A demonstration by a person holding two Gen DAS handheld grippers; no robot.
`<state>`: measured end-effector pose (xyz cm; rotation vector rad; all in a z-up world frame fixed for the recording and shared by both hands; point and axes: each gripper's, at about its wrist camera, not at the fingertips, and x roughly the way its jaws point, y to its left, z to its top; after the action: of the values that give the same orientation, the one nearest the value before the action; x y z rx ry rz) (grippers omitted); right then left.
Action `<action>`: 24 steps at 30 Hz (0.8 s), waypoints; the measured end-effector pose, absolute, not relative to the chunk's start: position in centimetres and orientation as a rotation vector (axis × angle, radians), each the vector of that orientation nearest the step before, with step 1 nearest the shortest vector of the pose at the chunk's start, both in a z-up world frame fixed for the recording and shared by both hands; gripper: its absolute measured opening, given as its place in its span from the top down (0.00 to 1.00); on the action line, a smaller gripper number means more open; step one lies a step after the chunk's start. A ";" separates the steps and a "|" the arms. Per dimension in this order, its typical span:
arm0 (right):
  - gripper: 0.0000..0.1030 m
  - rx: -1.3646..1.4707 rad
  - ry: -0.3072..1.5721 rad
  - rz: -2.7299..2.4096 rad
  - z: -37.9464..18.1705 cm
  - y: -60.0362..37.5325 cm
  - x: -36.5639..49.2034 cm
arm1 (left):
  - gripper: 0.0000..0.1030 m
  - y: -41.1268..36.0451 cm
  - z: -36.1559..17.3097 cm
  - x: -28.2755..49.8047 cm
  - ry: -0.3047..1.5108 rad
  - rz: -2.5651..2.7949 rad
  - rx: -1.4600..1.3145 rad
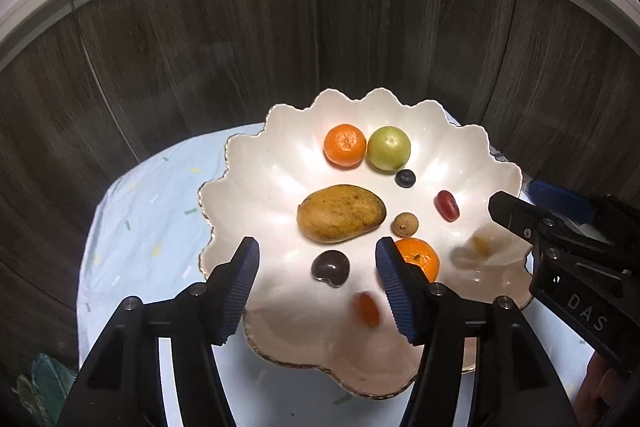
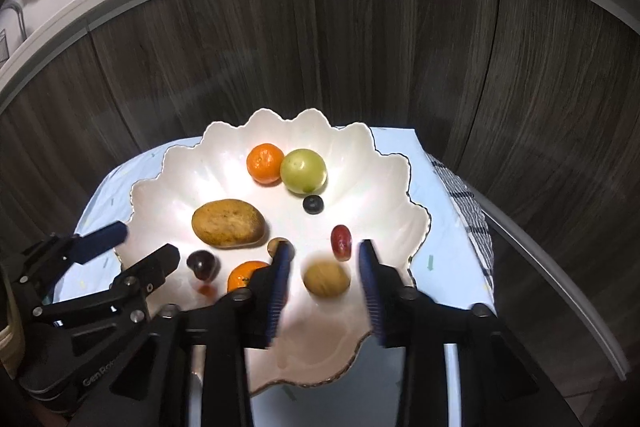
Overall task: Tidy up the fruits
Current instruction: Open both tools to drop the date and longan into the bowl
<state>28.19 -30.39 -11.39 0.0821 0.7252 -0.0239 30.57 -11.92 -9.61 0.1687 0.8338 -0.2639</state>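
Note:
A white scalloped bowl (image 1: 248, 163) (image 2: 168, 179) holds a mango (image 1: 341, 213) (image 2: 228, 223), two mandarins (image 1: 345, 145) (image 1: 420, 257), a green fruit (image 1: 389, 148) (image 2: 303, 171), a blueberry (image 1: 405, 178), a red grape (image 1: 447, 205) (image 2: 341, 243), a longan (image 1: 405, 225) and a dark plum (image 1: 331, 268) (image 2: 203, 264). A blurred yellowish fruit (image 2: 326, 279) lies between my right fingers. A blurred small orange fruit (image 1: 366, 309) lies near the bowl's front. My left gripper (image 1: 318, 283) is open over the bowl. My right gripper (image 2: 324, 291) is open, empty.
The bowl stands on a small table with a light blue cloth (image 1: 140, 227). Dark wood cabinet doors (image 1: 200, 47) rise right behind it under a white counter edge. A checked cloth (image 2: 468, 211) lies at the table's right side.

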 end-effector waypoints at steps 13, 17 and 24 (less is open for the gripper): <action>0.25 0.091 0.677 -0.066 -9.7 -30.3 27.2 | 0.17 -10.8 -7.6 30.0 0.800 -0.198 0.167; 0.25 0.090 0.663 -0.069 -8.8 -30.1 26.4 | 0.12 -10.3 -6.8 29.3 0.796 -0.193 0.152; 0.24 0.097 0.640 -0.072 -7.1 -29.8 24.6 | 0.11 -9.6 -5.1 27.4 0.777 -0.171 0.157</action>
<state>24.60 -29.79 -7.12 0.0970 0.6404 -0.0723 27.41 -9.58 -5.14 0.1572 0.7773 -0.1710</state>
